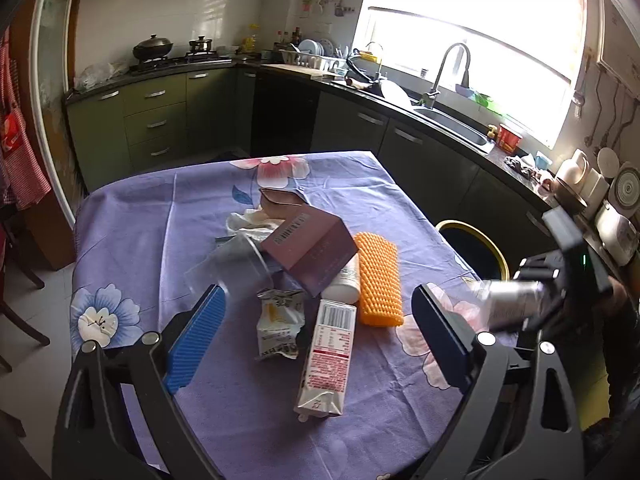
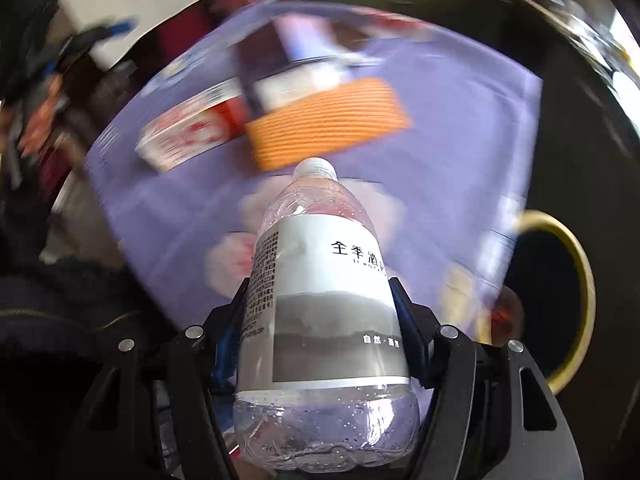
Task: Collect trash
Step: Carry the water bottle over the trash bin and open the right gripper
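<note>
- Between the right gripper's (image 2: 320,320) fingers, a clear plastic water bottle (image 2: 320,300) with a grey-and-white label is clamped at its middle, white cap pointing away from the camera; a little water and droplets show in its base.
- Seen from the left wrist, that same bottle (image 1: 508,300) and the right gripper (image 1: 536,296) are blurred, above the right edge of the table, near a black trash bin with a yellow rim (image 1: 472,226) that stands just beside the table.
- In the right wrist view, the bin (image 2: 576,292) lies to the right of the bottle; everything behind the bottle is smeared.
- On the purple floral tablecloth (image 1: 152,232), the rest of the trash lies in a loose heap: a maroon carton (image 1: 312,252), a clear plastic cup on its side (image 1: 236,268), a crumpled snack wrapper (image 1: 278,324), a flattened red-and-white tube box (image 1: 326,356), a white bottle (image 1: 344,284) partly under the carton, and crumpled white paper (image 1: 248,220).
- An orange bristled brush (image 1: 378,280) lies touching the white bottle's right side.
- The left gripper (image 1: 316,320) hangs over the heap's near side, blue-padded fingers spread wide, holding nothing.
</note>
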Motion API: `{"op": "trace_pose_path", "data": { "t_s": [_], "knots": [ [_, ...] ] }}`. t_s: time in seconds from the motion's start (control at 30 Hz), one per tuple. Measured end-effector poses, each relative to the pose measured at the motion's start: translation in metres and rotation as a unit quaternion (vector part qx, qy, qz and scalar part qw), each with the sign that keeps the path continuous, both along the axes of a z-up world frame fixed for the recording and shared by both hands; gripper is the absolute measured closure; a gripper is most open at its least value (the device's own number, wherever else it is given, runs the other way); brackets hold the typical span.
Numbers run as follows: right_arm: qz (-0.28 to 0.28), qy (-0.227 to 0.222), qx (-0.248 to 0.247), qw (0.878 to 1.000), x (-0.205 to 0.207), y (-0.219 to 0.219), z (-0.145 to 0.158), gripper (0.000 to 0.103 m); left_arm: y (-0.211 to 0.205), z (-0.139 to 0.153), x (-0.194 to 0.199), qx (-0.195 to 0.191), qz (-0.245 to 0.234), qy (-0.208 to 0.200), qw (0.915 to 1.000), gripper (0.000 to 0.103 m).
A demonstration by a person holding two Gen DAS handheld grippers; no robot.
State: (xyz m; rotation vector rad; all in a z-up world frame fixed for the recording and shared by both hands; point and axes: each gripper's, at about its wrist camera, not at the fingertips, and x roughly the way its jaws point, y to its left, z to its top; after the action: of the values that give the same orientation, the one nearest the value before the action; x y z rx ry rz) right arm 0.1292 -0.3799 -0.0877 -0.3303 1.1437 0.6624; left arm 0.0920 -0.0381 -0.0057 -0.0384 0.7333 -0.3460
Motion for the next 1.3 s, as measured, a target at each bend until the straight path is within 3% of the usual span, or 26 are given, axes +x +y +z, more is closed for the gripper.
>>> {"op": "trace_pose_path", "data": {
  "t_s": [0.23,0.5,0.63,0.67,0.73,0.87,1.1,1.3],
  "knots": [
    [-0.151,0.009,-0.006,0.988,0.045,-0.096,-0.002,0.038,-0.011,0.000,0.001,0.006,-0.010,0.001,0.9999,0.014],
    [-0.286,0.058,-0.015,0.956,0.093,-0.160,-0.049,0.038,-0.018,0.000,0.006,0.018,-0.013,0.008,0.9997,0.014],
    [-0.347,0.037,0.026,0.937,0.122,-0.185,-0.059,0.034,-0.023,-0.002,0.009,0.023,-0.016,0.012,0.9995,0.014],
    [-0.360,0.035,0.021,0.932,0.126,-0.190,-0.062,0.028,-0.023,-0.003,0.010,0.023,-0.017,0.014,0.9995,0.014],
    [-0.384,0.043,0.023,0.922,0.132,-0.201,-0.069,0.028,-0.023,-0.005,0.011,0.024,-0.017,0.017,0.9994,0.014],
    [-0.394,0.049,0.036,0.917,0.124,-0.207,-0.067,0.028,-0.022,-0.010,0.013,0.025,-0.021,0.026,0.9991,0.013],
    [-0.383,0.035,0.047,0.922,0.092,-0.193,-0.048,0.028,-0.023,-0.023,0.019,0.017,-0.031,0.050,0.9981,0.013],
    [-0.364,0.030,0.060,0.929,0.067,-0.168,-0.041,0.028,-0.029,-0.049,0.021,0.041,-0.037,0.082,0.9951,0.013]
  ]
}}
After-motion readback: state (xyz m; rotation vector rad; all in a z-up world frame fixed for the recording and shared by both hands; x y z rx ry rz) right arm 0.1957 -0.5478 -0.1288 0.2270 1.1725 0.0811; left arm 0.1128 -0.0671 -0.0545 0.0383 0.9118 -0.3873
